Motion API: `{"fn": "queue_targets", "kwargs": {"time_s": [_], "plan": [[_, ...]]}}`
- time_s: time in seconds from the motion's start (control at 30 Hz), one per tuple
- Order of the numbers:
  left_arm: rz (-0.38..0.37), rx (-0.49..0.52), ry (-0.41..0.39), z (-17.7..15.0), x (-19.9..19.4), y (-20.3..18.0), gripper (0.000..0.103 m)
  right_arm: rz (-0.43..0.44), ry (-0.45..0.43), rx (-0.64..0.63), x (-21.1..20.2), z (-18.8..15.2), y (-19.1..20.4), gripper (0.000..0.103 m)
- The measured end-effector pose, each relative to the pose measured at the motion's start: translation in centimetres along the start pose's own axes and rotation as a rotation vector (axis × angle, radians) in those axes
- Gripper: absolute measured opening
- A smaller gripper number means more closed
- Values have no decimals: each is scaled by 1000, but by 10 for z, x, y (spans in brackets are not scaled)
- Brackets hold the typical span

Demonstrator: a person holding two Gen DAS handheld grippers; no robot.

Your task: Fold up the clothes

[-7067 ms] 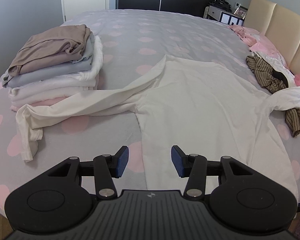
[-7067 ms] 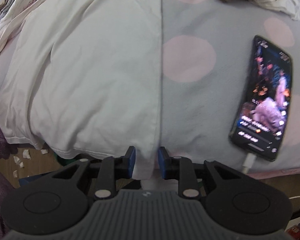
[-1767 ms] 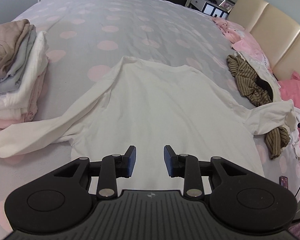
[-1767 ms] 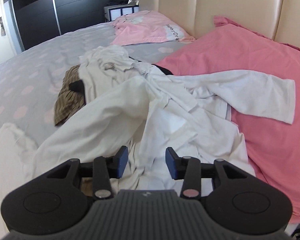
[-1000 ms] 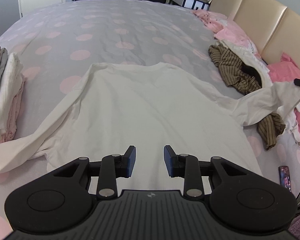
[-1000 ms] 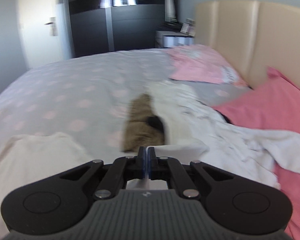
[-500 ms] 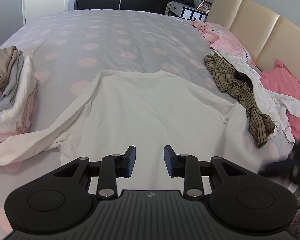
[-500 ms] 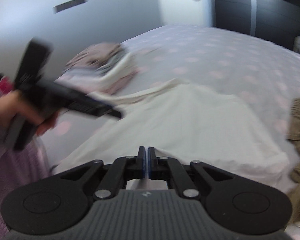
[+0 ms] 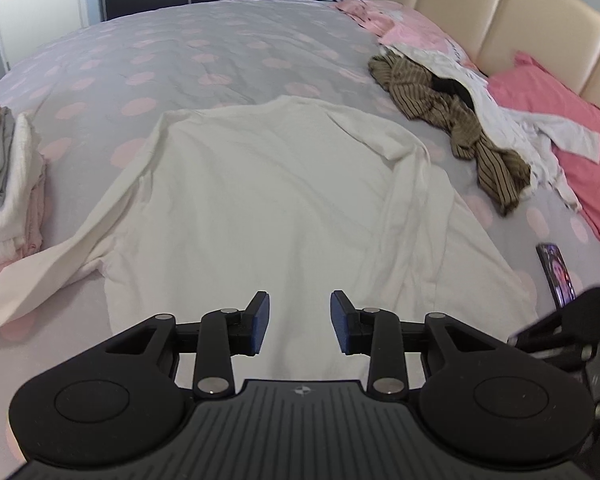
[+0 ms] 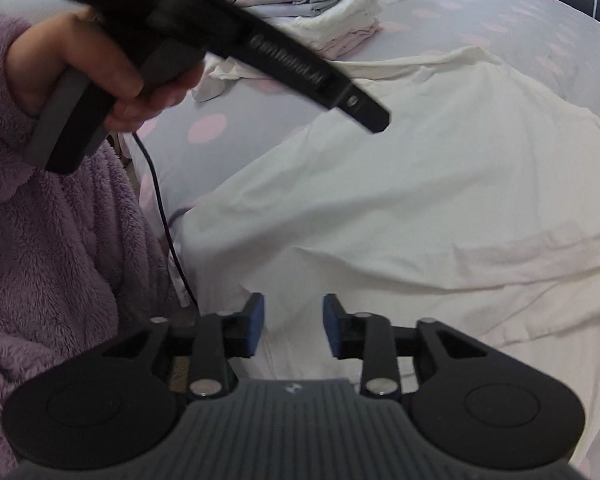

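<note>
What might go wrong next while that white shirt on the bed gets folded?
The left sleeve trails toward the folded pile, so pulling it might upset the stack. The phone lies near the shirt hem and could be knocked. Both the left gripper and right gripper are open, holding nothing yet.

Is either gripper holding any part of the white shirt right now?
No. The left gripper and right gripper both stand open above the white shirt, nothing between their pads; the right's jaws have just been opening.
</note>
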State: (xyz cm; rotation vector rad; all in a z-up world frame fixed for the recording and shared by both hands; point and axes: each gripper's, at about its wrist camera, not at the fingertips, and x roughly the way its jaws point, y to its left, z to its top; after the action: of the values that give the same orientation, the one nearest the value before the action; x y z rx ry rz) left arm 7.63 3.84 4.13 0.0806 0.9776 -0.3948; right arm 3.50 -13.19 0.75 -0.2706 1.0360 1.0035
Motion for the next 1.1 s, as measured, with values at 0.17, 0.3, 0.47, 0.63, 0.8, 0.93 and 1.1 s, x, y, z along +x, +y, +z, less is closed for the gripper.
{"fn": "queue_targets", "kwargs": {"time_s": [0.17,0.3,0.47,0.63,0.8,0.93,1.1], "plan": [[-47,97,21,-19,7,-16,37,-125,20,82,-7,-18,-33,37],[-69,202,41,-35,17,-36,40,-236,17,178,-12,-37,-64,37],[-33,322,122,-53,49,-57,40,-336,-41,261,-27,-42,-100,36],[50,449,183,-63,75,-67,31,-426,-163,400,-49,-31,-151,36],[74,433,220,-60,82,-60,15,-478,-276,515,-60,-7,-203,35],[58,409,221,-58,80,-56,6,-491,-318,574,-54,21,-240,35],[37,373,223,-51,79,-53,4,-522,-286,591,-31,57,-282,35]]}}
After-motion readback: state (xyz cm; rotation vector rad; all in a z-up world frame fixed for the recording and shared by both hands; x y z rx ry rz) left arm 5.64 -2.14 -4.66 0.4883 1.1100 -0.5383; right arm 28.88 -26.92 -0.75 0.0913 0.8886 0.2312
